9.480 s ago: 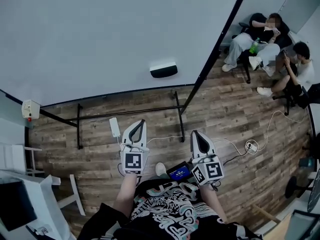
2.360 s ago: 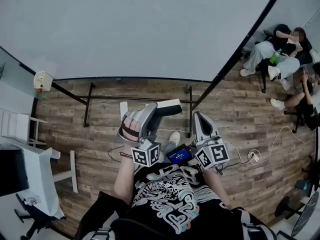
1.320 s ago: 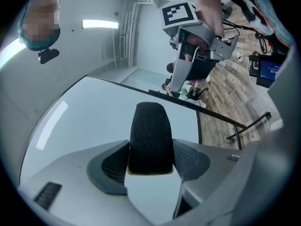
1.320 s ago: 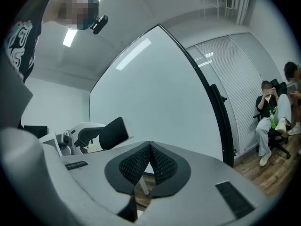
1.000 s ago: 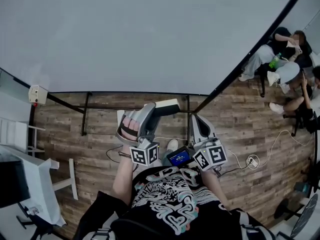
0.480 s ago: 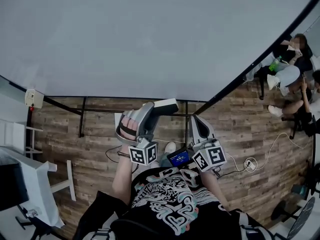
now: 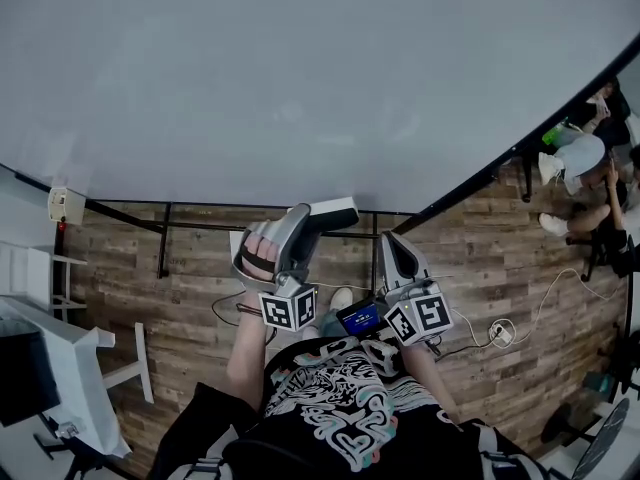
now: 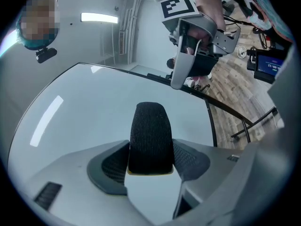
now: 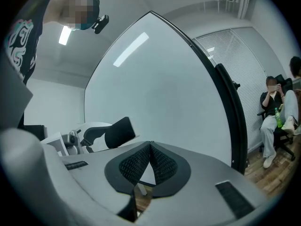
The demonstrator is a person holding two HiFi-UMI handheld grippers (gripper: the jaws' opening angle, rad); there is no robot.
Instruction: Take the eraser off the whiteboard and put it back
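Observation:
The eraser (image 7: 328, 214), white-backed with a black felt face, is clamped in my left gripper (image 7: 306, 220), which is shut on it and held level just in front of the big whiteboard (image 7: 300, 78). In the left gripper view the black felt (image 8: 149, 138) stands upright between the jaws, with the whiteboard (image 8: 80, 121) behind it. My right gripper (image 7: 393, 252) hangs beside it to the right, shut and holding nothing; its pads (image 9: 162, 164) meet in the right gripper view, where the eraser (image 9: 117, 132) shows at the left.
The board's black stand (image 7: 165, 238) runs along the wooden floor below. Seated people (image 7: 590, 163) are at the far right. A cable and socket (image 7: 497, 330) lie on the floor, white furniture (image 7: 60, 368) stands at the left, and a small blue screen (image 7: 358, 318) is at my waist.
Both grippers have drifted toward the whiteboard, which now fills more of the head view. The seated people have slid toward the right edge. The eraser stays in the left gripper.

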